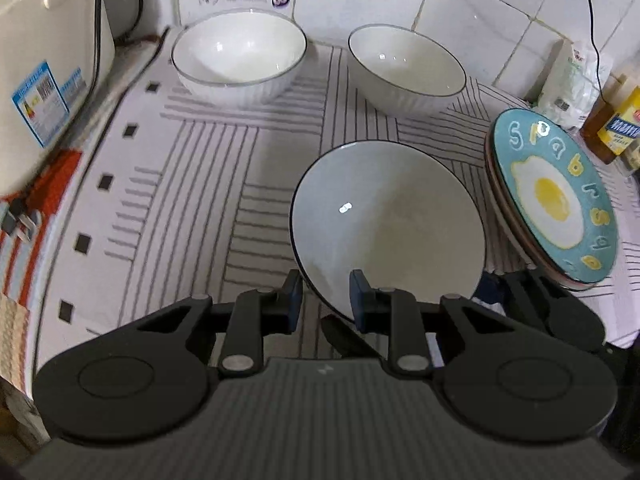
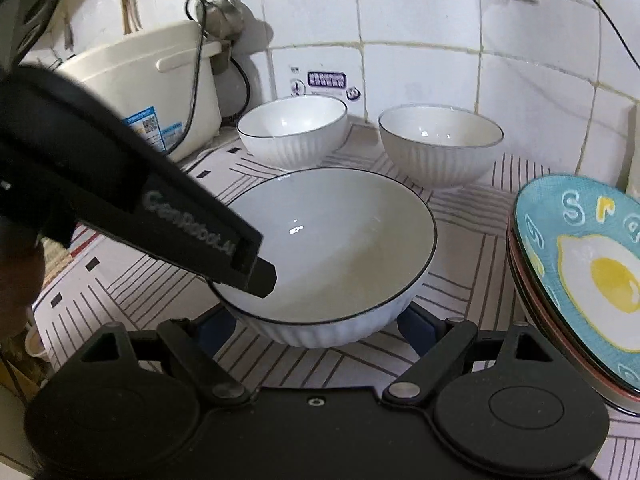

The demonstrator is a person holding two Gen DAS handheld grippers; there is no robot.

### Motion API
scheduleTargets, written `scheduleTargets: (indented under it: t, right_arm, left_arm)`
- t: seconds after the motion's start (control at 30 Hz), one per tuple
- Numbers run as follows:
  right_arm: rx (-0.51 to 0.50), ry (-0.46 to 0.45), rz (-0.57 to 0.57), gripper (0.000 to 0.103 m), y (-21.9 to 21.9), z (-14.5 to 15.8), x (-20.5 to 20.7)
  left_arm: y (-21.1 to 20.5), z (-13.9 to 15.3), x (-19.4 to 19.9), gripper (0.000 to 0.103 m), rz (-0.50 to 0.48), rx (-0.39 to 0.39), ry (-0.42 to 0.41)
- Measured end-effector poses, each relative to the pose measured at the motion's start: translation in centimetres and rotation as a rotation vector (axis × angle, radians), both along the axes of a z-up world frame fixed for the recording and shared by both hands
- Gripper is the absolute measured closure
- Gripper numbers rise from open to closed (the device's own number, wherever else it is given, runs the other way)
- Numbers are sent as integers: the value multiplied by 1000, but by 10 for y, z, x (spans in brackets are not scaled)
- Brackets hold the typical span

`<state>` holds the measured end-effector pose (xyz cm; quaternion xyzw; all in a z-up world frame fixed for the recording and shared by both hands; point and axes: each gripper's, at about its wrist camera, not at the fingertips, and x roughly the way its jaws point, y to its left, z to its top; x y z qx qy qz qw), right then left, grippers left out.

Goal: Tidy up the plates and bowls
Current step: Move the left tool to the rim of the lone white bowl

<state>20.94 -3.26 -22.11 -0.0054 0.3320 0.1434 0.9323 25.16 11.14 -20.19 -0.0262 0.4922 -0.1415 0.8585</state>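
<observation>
Bowl, white ribbed ceramic with dark rim (image 1: 384,220): rigid, slick, breakable; left gripper (image 1: 326,294) pinches rim; right gripper (image 2: 320,330) wide, straddling base.

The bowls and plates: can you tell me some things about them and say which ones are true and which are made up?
1. There are three white bowls on the striped cloth. True.
2. The left gripper has its jaws pinching the rim of the near bowl. True.
3. The top plate has a fish painted on it. False: it shows a fried egg with letters around it.
4. The two far bowls, one on the left and one on the right, are stacked inside each other. False: they stand side by side, apart.
5. The right gripper is wide open around the near bowl. True.
</observation>
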Motion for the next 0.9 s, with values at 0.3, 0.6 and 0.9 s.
scheduleTargets:
  t: [0.3,0.6,0.9]
  right_arm:
    - [39,116,-4,10,-14,30,-5]
    - [46,144,-32,10,-38,67,-17]
    - [107,128,-34,10,-58,98,-21]
  left_arm:
    - [6,20,-9,76,-26,-40,37]
    - [7,56,-15,68,-93,-33,22]
    - [-1,79,-3,58,-133,23,0]
